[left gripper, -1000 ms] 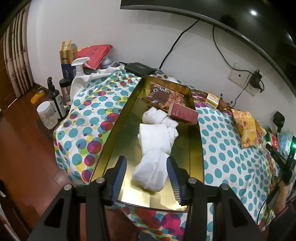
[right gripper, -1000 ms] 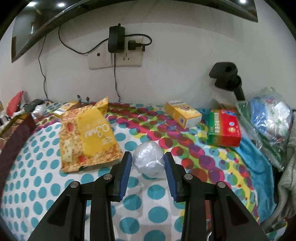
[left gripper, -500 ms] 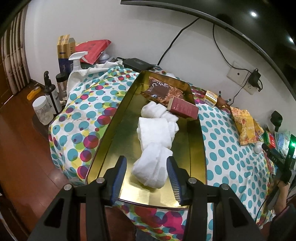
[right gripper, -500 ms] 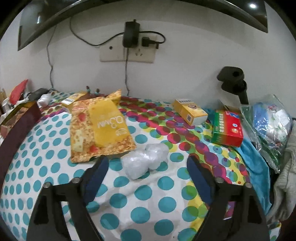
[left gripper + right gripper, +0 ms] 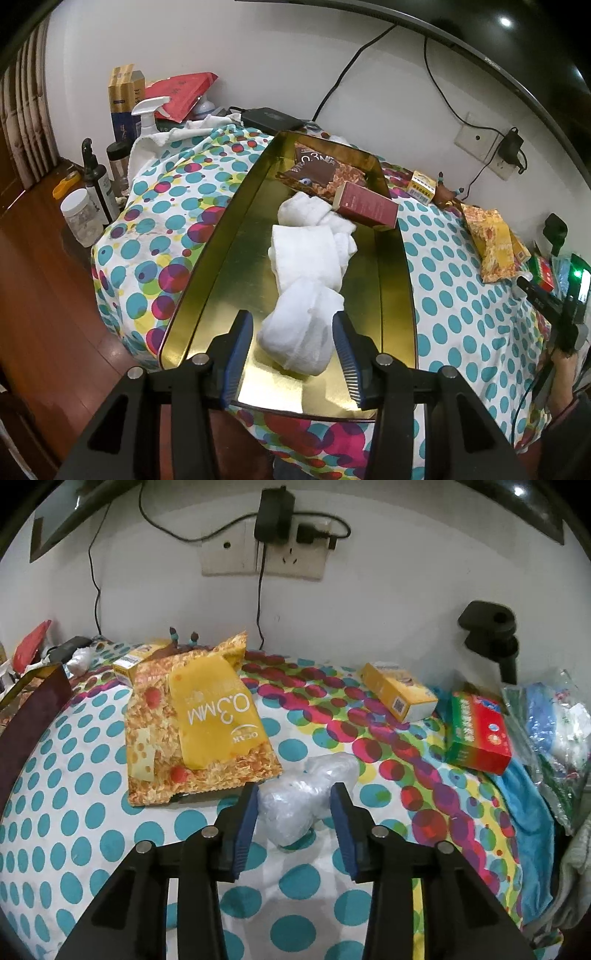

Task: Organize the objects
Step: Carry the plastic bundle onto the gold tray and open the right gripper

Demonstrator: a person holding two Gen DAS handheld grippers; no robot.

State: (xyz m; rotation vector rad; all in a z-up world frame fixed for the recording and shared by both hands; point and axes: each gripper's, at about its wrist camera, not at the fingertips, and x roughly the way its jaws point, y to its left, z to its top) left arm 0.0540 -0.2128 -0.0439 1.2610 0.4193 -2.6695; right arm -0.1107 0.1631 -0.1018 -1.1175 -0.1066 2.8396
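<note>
In the right wrist view a crumpled clear plastic bundle lies on the dotted cloth, just below a yellow snack bag. My right gripper is closing on the bundle, and both blue pads touch its sides. In the left wrist view a gold tray holds a row of rolled white towels, a maroon box and a brown snack bag. My left gripper hangs half open over the tray's near end. The nearest towel roll shows between its fingers, with a gap at the left pad.
A yellow box, a red-green box and a plastic bag sit right of the bundle, against the wall with its socket. Bottles and a spray bottle stand left of the table, above the wooden floor.
The right gripper, shut on the bundle a second ago, spread wide and let it settle on the cloth, then closed around it again. The left gripper kept its opening and barely shifted.
</note>
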